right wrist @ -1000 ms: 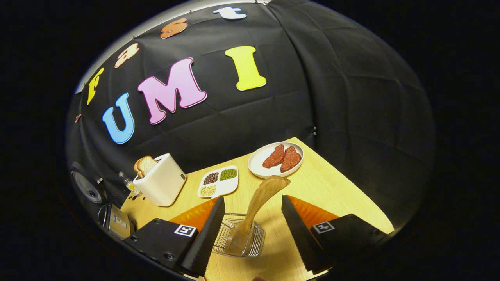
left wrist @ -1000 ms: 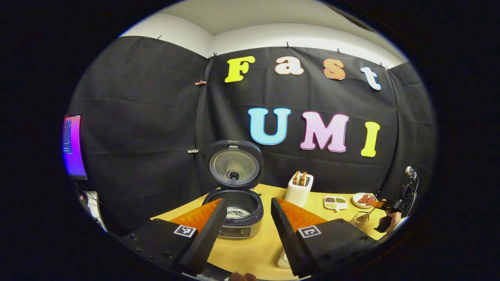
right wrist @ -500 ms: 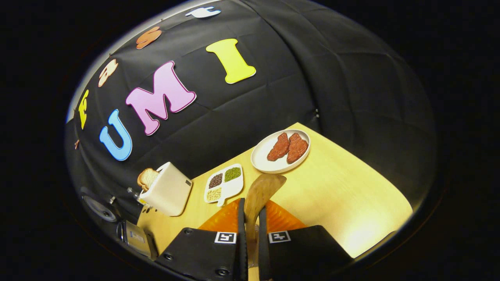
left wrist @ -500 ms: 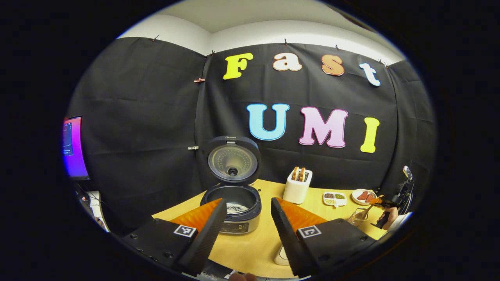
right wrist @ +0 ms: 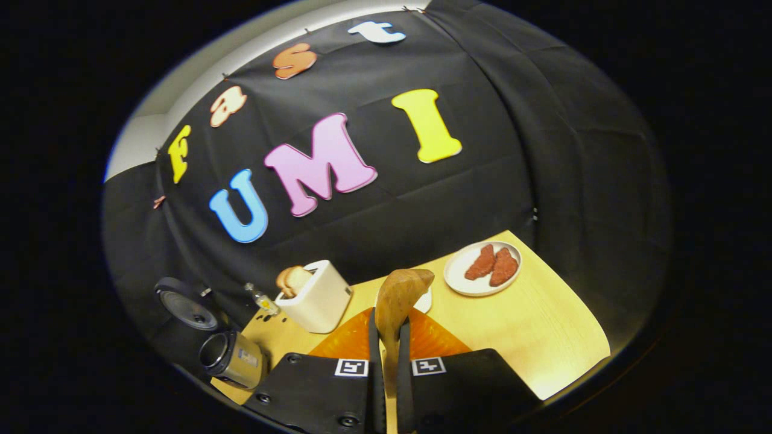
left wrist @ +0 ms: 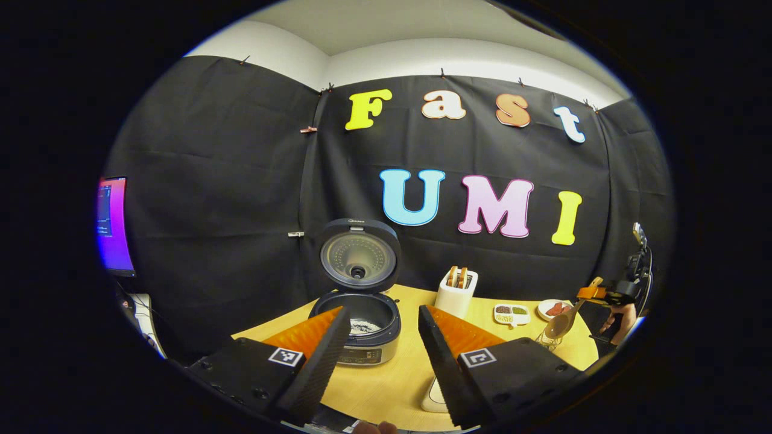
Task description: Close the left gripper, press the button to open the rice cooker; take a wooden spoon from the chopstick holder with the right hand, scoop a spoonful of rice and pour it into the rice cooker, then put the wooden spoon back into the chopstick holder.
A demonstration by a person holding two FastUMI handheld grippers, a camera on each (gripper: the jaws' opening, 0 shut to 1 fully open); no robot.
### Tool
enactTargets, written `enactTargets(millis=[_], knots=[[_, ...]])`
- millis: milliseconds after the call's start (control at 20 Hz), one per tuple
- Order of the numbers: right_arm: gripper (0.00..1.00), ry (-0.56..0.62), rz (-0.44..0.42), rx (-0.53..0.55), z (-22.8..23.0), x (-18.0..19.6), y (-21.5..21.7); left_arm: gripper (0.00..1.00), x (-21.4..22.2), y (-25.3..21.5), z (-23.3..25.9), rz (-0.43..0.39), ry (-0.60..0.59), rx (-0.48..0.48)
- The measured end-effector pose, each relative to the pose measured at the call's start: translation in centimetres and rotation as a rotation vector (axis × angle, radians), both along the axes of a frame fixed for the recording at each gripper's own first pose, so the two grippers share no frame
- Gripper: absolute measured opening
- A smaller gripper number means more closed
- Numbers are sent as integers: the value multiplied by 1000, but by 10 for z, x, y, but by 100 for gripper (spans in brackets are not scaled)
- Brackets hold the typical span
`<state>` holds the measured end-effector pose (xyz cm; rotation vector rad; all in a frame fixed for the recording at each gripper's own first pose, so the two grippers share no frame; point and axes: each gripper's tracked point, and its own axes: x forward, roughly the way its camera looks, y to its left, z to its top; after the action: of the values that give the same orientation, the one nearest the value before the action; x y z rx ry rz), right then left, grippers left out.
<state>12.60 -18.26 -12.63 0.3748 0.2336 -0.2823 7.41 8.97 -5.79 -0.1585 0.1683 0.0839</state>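
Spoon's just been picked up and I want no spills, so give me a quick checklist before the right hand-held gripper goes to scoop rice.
1. Right hand-held gripper shut on the brown wooden spoon: ok.
2. Spoon clear of the wire chopstick holder: ok.
3. Black and silver rice cooker lid open: ok.
4. Left hand-held gripper open, short of the cooker: ok.
5. Rice supply to scoop from: cannot tell.

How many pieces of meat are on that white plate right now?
2: both meat pieces lie side by side on the white plate, at the table's far right corner in the right gripper view. Nothing seems hidden beneath them.
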Motion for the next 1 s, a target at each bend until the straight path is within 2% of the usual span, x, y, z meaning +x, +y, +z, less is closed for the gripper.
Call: enactTargets(millis=[100,200,400,550,750,900,1000], knots=[[11,10,73,35,12,-8,52,80,1,10,-1,-14,-10,-12],[11,21,128,26,16,-15,97,80,3,24,-2,-32,-21,-28],[12,99,169,0,-14,-28,173,80,7,47,-9,-100,-23,-53],[12,175,174,-119,-59,-31,199,80,11,62,-17,-146,-22,-94],[12,268,159,-277,-114,-23,210,80,15,74,-22,-196,-24,-105],[12,312,146,-326,-141,-24,211,80,16,82,-26,-216,-26,-92],[12,336,141,-300,-153,-30,218,80,14,82,-27,-225,-25,-95]])
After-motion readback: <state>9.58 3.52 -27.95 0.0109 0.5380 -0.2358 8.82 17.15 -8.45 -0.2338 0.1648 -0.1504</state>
